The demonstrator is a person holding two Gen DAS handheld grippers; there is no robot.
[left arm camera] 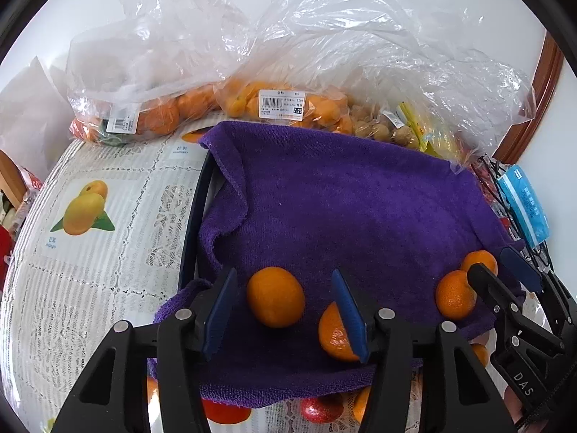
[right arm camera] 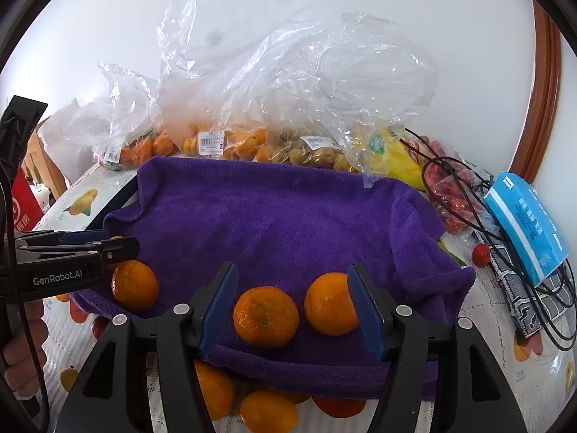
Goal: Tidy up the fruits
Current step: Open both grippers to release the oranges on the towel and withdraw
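Both the left gripper (left arm camera: pixel 285 310) and right gripper (right arm camera: pixel 292 306) stand apart over oranges (right arm camera: pixel 266 316) on the towel (right arm camera: pixel 288 216).

- Both views are bright, with soft, even daylight and faint shadows.
- Glare glints off the crumpled plastic bags (left arm camera: pixel 324 36).
- Fisheye distortion bends the edges, and black vignette fills the corners.
- Focus stays sharp in the centre.

home: fruit-print tablecloth (left arm camera: pixel 90 252), grocery bags (right arm camera: pixel 252 108)
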